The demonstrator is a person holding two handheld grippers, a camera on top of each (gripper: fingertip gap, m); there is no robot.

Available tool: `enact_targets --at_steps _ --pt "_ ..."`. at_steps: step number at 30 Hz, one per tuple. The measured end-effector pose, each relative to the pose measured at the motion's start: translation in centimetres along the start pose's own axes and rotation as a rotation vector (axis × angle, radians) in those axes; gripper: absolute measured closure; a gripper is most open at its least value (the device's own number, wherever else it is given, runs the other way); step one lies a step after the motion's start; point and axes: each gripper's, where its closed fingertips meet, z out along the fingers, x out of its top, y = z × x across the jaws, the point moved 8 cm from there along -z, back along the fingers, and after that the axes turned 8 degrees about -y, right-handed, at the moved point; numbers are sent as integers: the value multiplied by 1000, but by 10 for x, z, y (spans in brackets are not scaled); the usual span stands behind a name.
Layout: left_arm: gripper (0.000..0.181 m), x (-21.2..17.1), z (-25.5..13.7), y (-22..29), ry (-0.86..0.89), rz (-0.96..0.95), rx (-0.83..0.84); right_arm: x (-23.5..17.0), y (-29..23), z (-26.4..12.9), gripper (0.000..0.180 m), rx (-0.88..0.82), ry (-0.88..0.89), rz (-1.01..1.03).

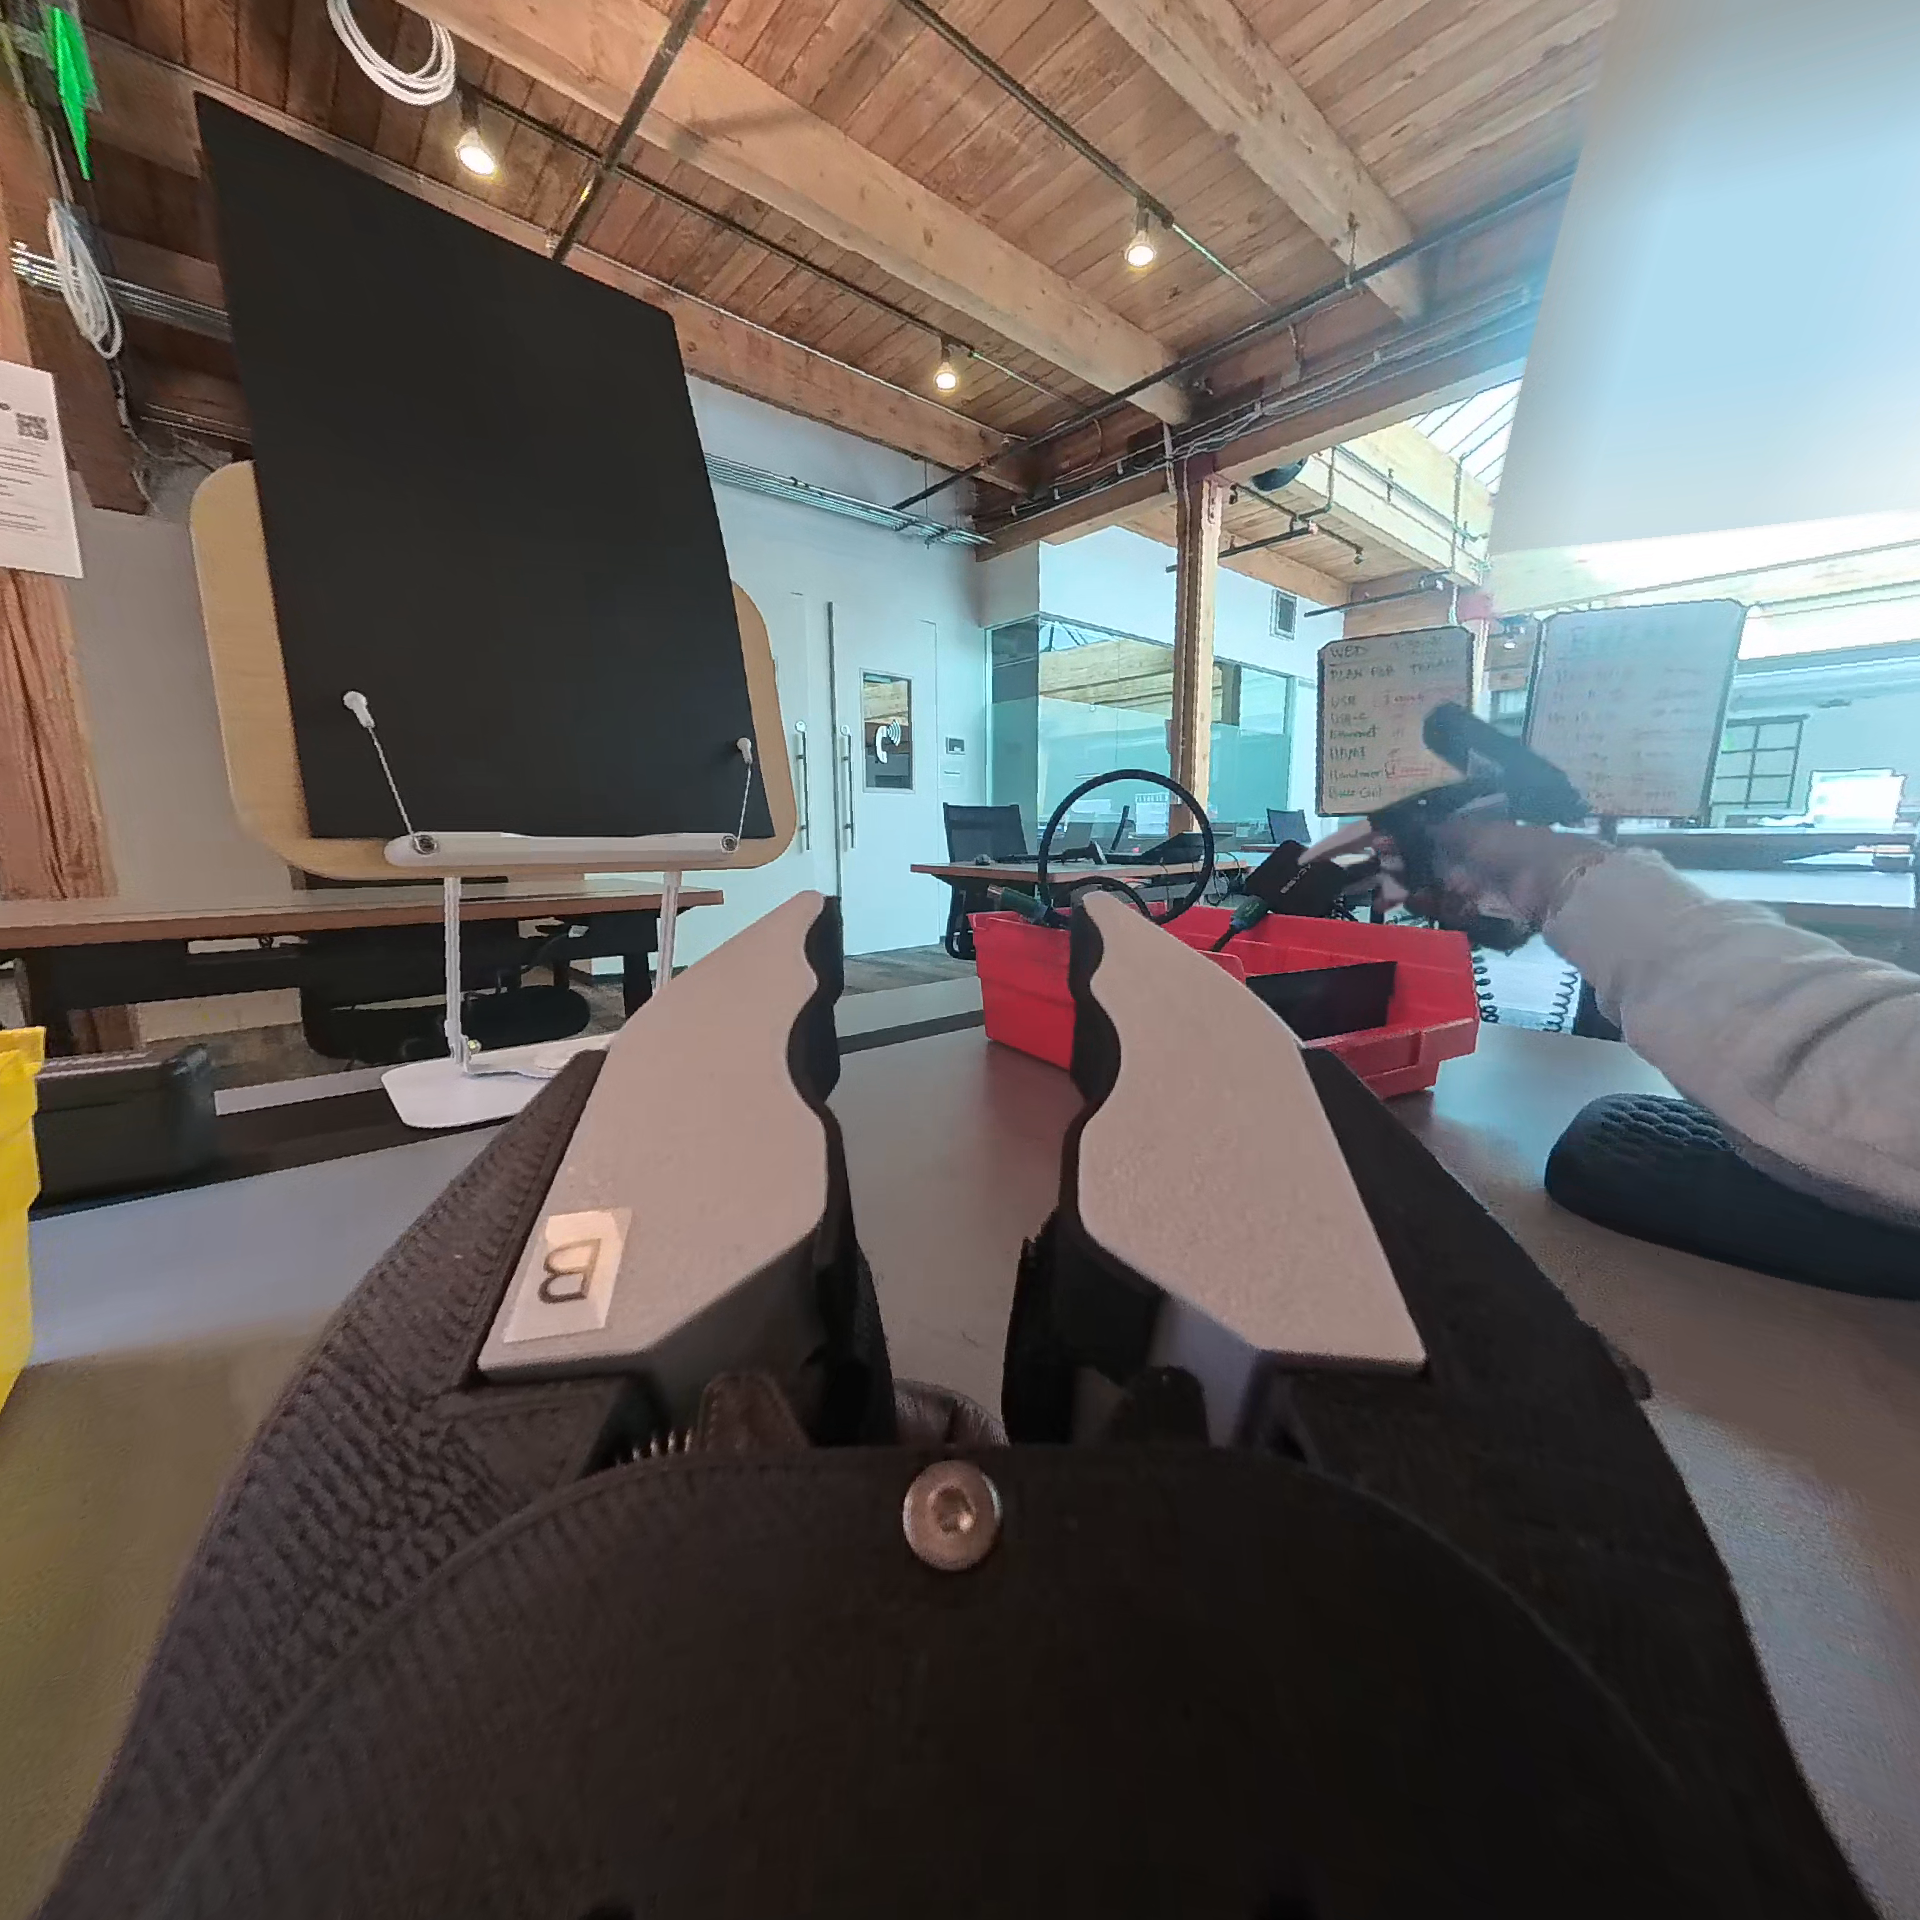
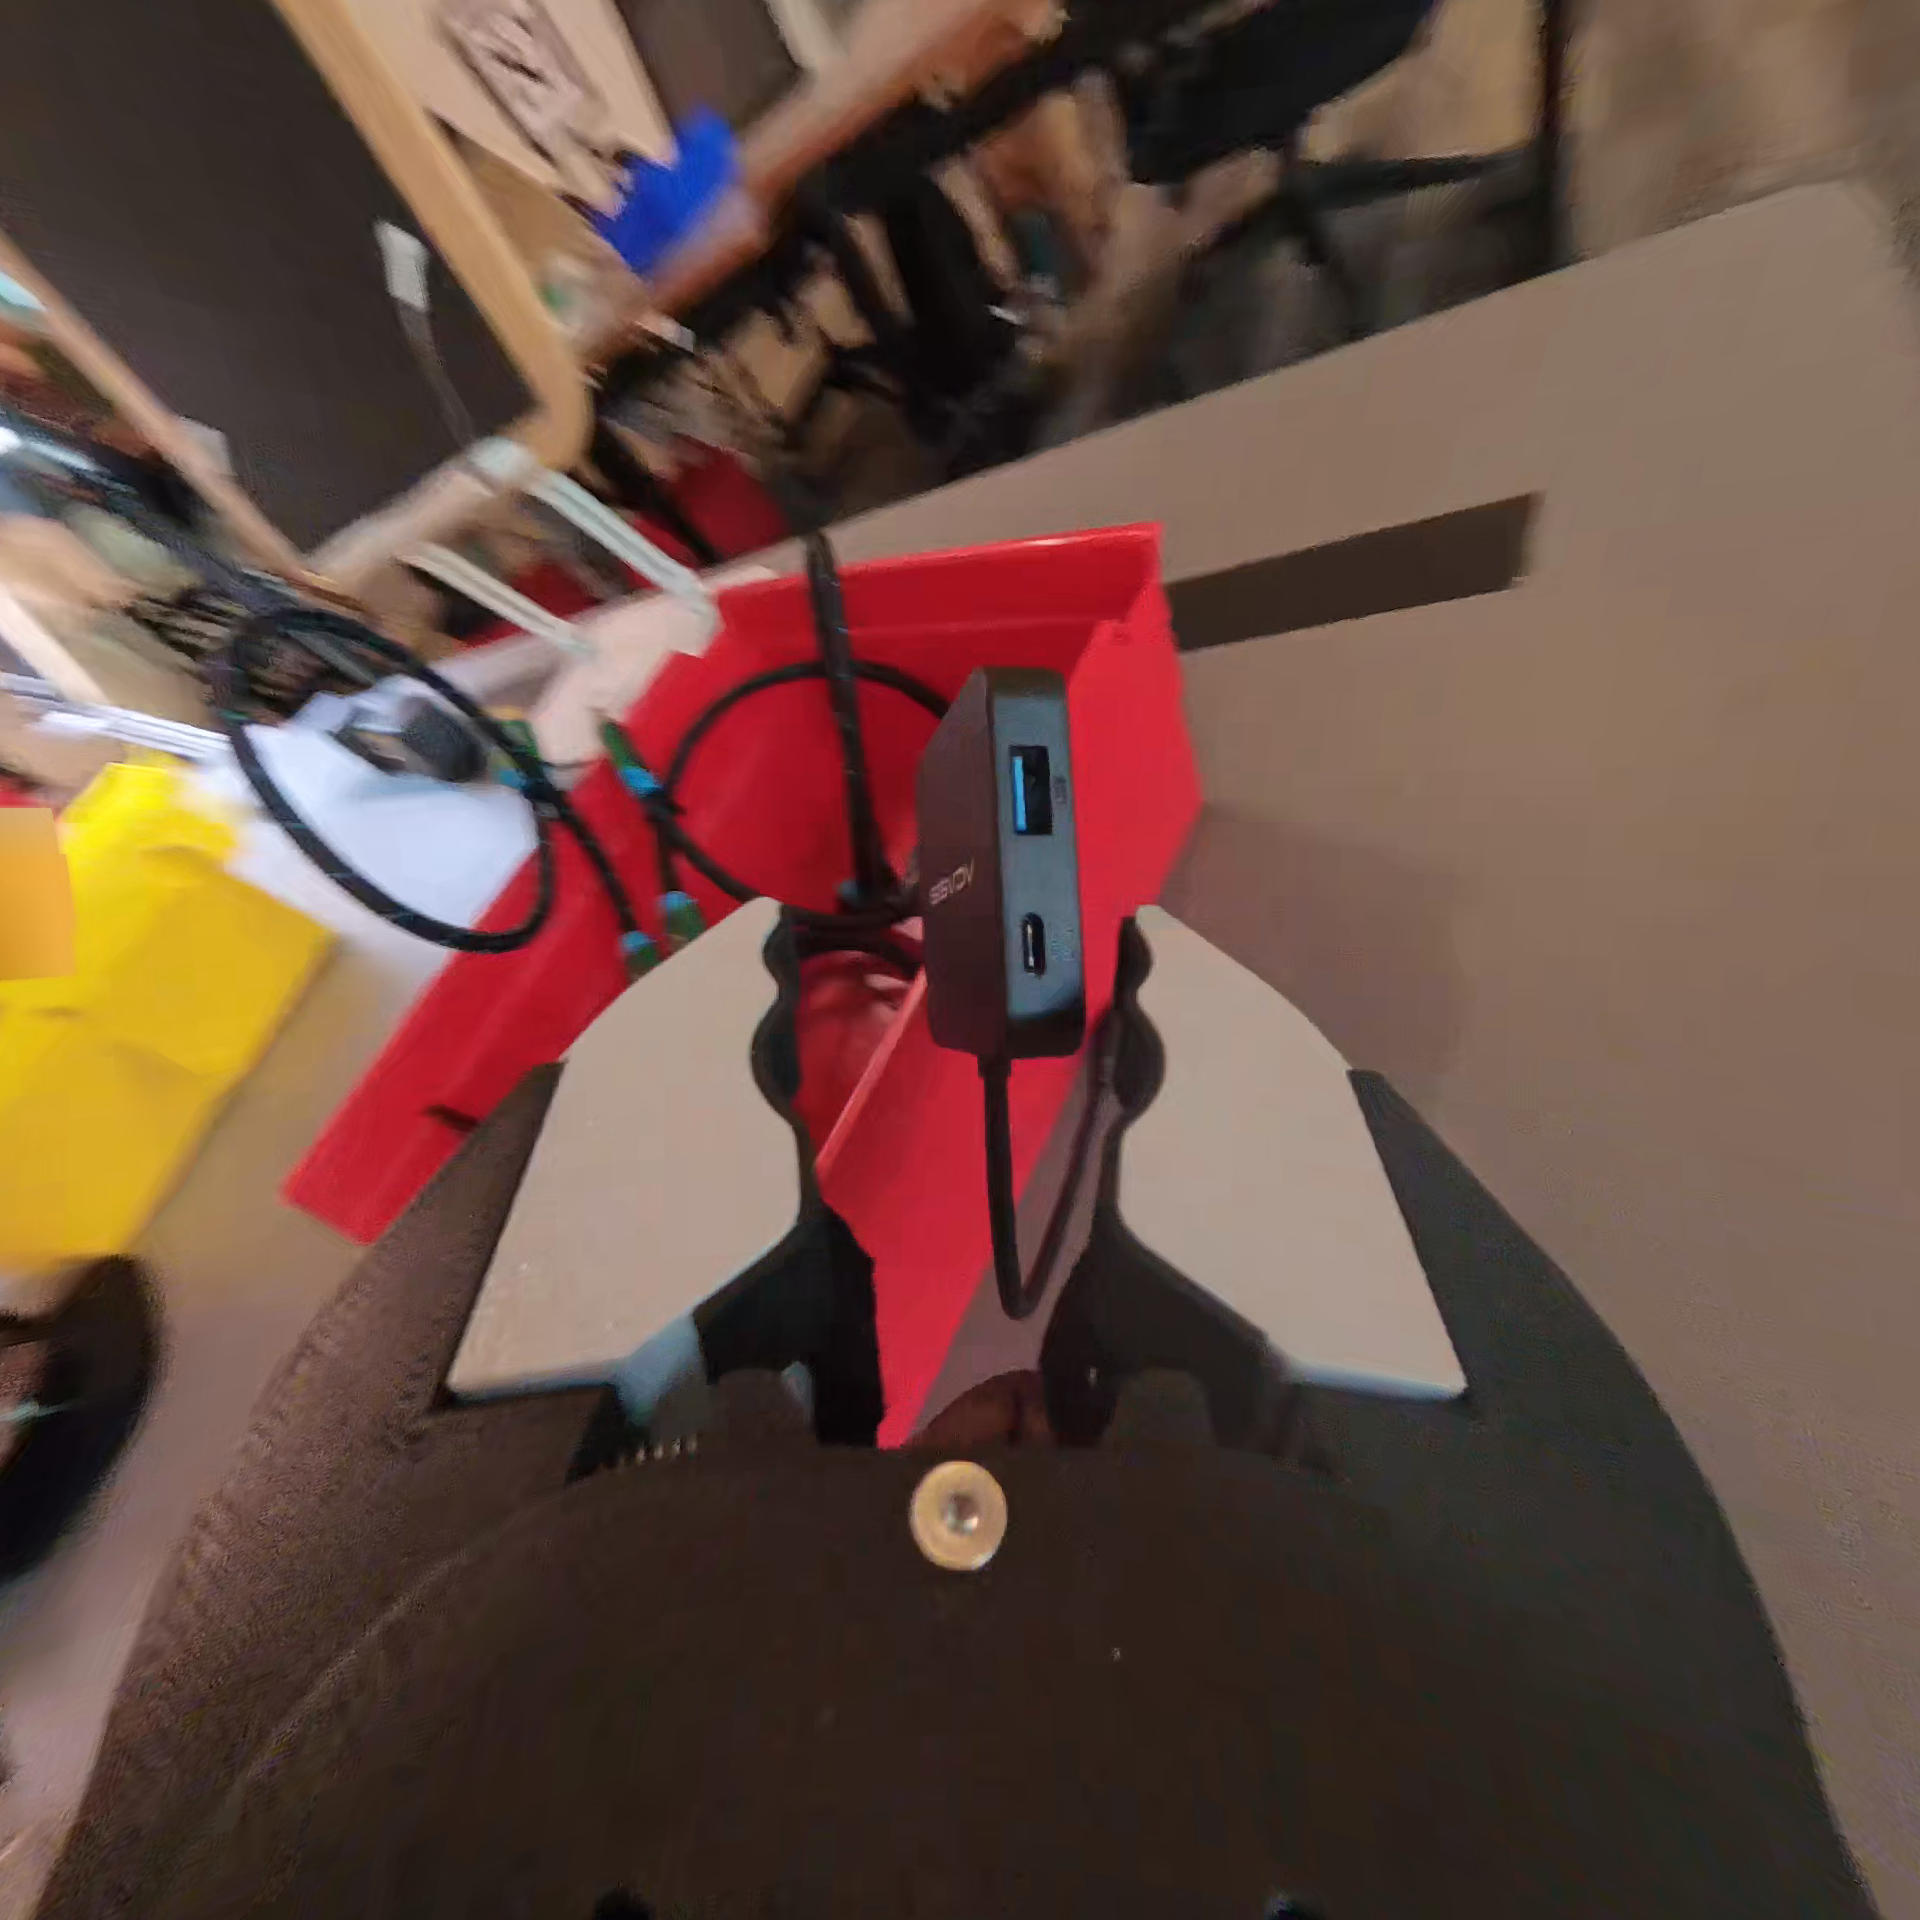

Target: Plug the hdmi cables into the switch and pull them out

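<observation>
The black switch [image 2: 1003, 862] stands on end in a red bin [image 2: 1039, 613], its short lead hanging down. My right gripper [image 2: 956, 925] is open, its fingers on either side of the switch without clearly touching it. Black braided HDMI cables [image 2: 665, 831] with green and blue plug ends lie coiled in the bin's left part. In the left wrist view my left gripper [image 1: 956, 925] is open and empty, low over the grey table. Beyond it are the red bin [image 1: 1351, 997], a cable loop [image 1: 1122, 821], the switch [image 1: 1294, 883] and the right gripper [image 1: 1382, 842] in a person's hand.
A yellow bin [image 2: 156, 987] sits left of the red bin and shows at the left edge [image 1: 16, 1195]. A black board on a white stand [image 1: 478, 520] stands at the back left. A black wrist rest [image 1: 1714, 1174] lies under the person's grey sleeve [image 1: 1745, 1018].
</observation>
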Motion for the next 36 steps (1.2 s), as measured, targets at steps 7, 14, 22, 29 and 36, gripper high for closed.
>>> enact_targets --at_steps 7,14,22,29,36 --pt "141 0 -1 -3 7 -24 7 6 -5 -1 166 91 134 -103" --pt "141 0 -1 -3 6 -23 6 56 -106 -17 166 -73 367 -337" --pt "142 1 -2 -2 16 -20 6 56 -185 44 166 -252 218 -587" --pt "142 1 -2 0 18 -6 1 51 -188 55 165 -77 241 -614" --pt "142 0 -1 -2 10 -17 1 10 -109 72 164 -99 -362 -311"
